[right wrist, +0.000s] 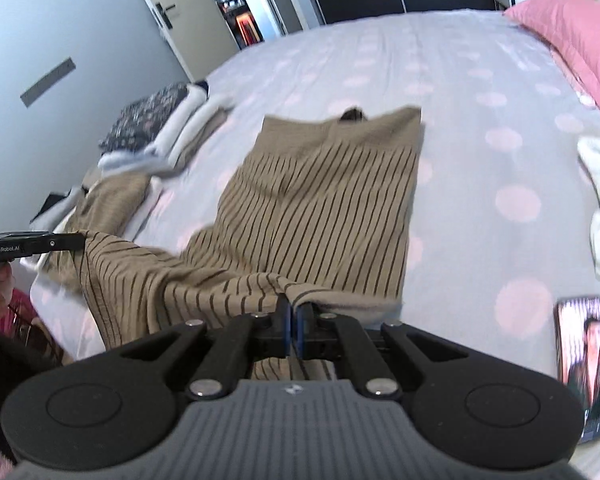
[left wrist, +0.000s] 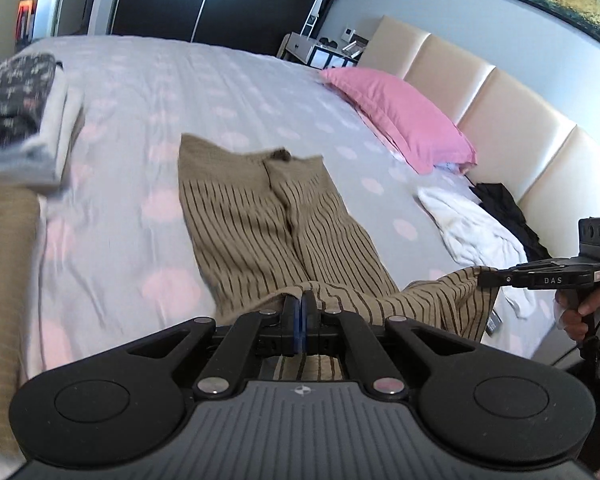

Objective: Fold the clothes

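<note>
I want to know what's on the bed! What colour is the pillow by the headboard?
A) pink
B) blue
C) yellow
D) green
A: the pillow lying against the headboard is plainly pink, and its pink corner shows in the right wrist view too.

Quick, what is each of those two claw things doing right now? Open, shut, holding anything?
Left gripper: shut on the near edge of the striped tan garment.
Right gripper: shut on that garment's edge too.
</note>
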`<action>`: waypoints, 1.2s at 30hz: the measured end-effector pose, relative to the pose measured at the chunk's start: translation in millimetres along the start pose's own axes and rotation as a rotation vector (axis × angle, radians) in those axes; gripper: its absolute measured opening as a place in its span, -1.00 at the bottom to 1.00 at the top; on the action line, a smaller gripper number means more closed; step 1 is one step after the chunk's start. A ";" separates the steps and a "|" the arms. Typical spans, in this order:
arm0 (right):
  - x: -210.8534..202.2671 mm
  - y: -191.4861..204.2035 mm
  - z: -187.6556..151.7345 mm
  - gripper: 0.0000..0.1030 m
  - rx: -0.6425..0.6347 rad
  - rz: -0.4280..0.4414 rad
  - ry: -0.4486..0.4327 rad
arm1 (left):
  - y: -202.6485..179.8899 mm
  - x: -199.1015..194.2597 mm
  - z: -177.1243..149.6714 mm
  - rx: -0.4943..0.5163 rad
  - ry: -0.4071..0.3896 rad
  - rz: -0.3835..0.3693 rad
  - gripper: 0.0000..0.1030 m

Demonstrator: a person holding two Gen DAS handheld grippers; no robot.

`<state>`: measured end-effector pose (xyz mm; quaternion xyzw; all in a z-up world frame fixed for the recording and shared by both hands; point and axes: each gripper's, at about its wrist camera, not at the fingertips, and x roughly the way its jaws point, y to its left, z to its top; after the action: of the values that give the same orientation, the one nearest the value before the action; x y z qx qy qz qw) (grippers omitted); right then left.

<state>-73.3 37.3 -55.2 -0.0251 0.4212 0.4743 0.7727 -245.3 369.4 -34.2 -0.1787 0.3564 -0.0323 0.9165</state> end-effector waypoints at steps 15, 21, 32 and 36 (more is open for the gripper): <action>113.5 -45.8 114.6 -0.93 -0.006 -0.091 -0.041 | 66.8 118.1 97.3 -0.013 0.014 0.128 -1.00; 175.4 -69.9 125.5 -0.93 -0.013 -0.153 0.007 | 102.3 182.8 101.6 -0.064 0.066 0.175 -1.00; 203.5 -80.5 118.3 -0.31 0.009 -0.197 0.038 | 115.0 197.6 84.5 -0.053 0.073 0.186 -0.64; 172.4 -63.3 113.2 -0.18 -0.063 -0.234 -0.001 | 92.3 163.4 82.2 0.059 0.014 0.236 -0.44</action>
<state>79.1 174.8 -121.5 -0.0982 0.3999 0.3941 0.8216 -75.4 450.1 -115.4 -0.1083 0.3801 0.0640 0.9163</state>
